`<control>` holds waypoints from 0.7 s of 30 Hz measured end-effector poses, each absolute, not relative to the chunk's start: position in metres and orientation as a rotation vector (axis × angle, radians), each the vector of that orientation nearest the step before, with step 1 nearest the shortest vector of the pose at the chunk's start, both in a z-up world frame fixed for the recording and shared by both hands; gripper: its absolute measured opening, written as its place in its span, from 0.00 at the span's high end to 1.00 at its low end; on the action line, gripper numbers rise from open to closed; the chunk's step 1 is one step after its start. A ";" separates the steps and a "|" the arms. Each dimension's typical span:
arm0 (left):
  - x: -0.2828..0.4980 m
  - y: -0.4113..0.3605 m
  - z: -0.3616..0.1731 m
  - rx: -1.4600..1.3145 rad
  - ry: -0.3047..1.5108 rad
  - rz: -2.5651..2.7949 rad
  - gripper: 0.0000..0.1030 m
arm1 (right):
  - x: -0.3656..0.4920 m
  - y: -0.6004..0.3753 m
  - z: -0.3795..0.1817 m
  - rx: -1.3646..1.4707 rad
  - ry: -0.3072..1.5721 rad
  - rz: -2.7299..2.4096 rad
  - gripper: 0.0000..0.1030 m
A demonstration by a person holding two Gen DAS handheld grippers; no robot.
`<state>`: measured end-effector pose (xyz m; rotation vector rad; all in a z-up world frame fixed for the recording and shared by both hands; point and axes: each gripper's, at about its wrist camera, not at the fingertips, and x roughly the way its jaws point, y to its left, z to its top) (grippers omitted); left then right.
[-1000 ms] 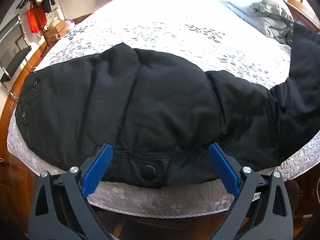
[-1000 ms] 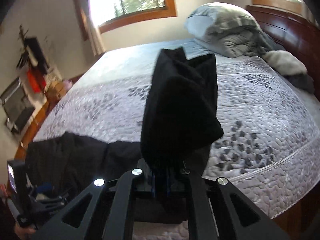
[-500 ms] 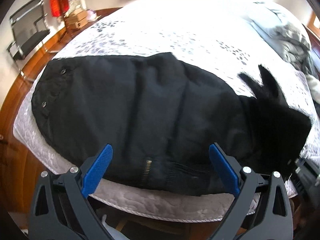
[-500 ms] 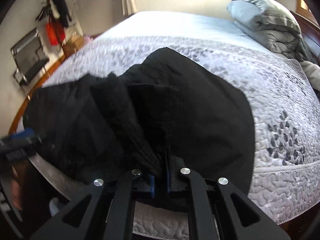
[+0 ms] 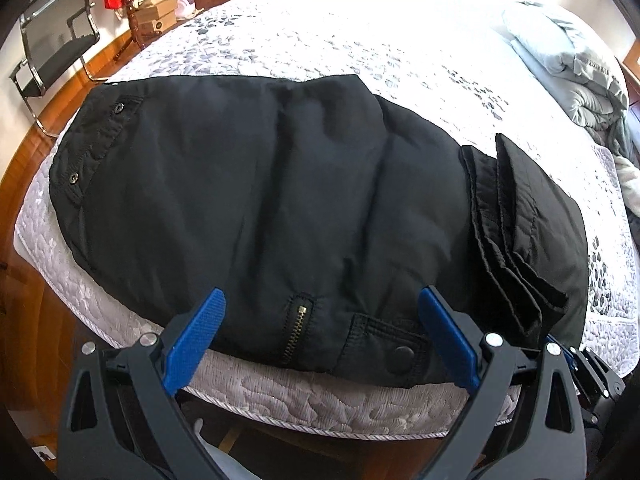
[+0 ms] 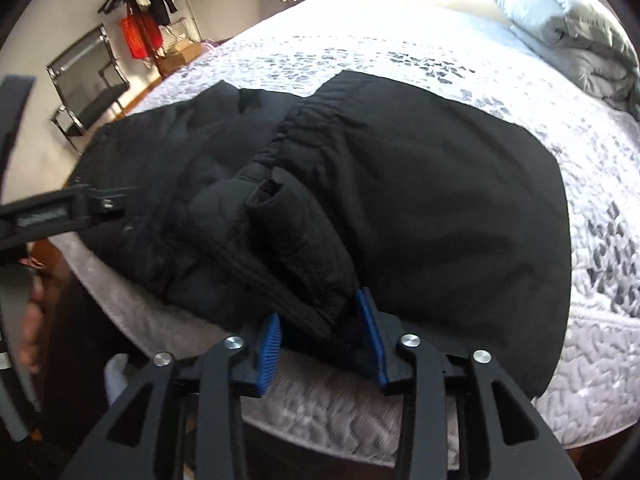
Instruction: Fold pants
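Black padded pants (image 5: 280, 200) lie across the near edge of the bed, with the zipper (image 5: 296, 332) and a snap tab (image 5: 400, 354) toward me. The leg ends (image 5: 516, 240) are folded back over the right part in stacked layers. My left gripper (image 5: 322, 296) is open wide just above the near hem and holds nothing. My right gripper (image 6: 320, 308) is opening; the folded cuff (image 6: 304, 248) still lies between its blue pads (image 6: 372, 332), which no longer pinch it. In the left wrist view the right gripper (image 5: 580, 364) shows at the lower right.
The quilted grey-white bedspread (image 5: 360, 40) runs far back, with a grey duvet and pillow (image 5: 568, 64) at its far right. A metal chair (image 5: 52, 48) and boxes (image 5: 156, 12) stand on the wooden floor to the left. A person's hand (image 6: 32, 320) holds the left gripper (image 6: 60, 208).
The right gripper carried the leg ends down from the air and over the pants onto the bed, then its jaws parted. The left gripper stayed open and shifted along the hem.
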<state>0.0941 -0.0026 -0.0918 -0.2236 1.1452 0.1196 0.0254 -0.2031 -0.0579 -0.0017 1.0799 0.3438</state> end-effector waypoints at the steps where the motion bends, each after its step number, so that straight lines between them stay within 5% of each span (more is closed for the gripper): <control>1: 0.094 -0.002 -0.092 -0.225 1.146 0.122 0.06 | 0.022 -0.204 -0.055 0.004 1.080 0.358 0.58; 7: 0.095 0.004 -0.095 -0.247 1.151 0.136 0.06 | 0.014 -0.200 -0.034 0.050 1.050 0.432 0.49; 17: 0.093 0.008 -0.098 -0.244 1.158 0.138 0.06 | 0.026 -0.181 -0.034 0.033 1.018 0.428 0.49; 21: 0.093 0.011 -0.100 -0.254 1.165 0.141 0.06 | 0.037 -0.185 -0.039 0.049 1.031 0.414 0.62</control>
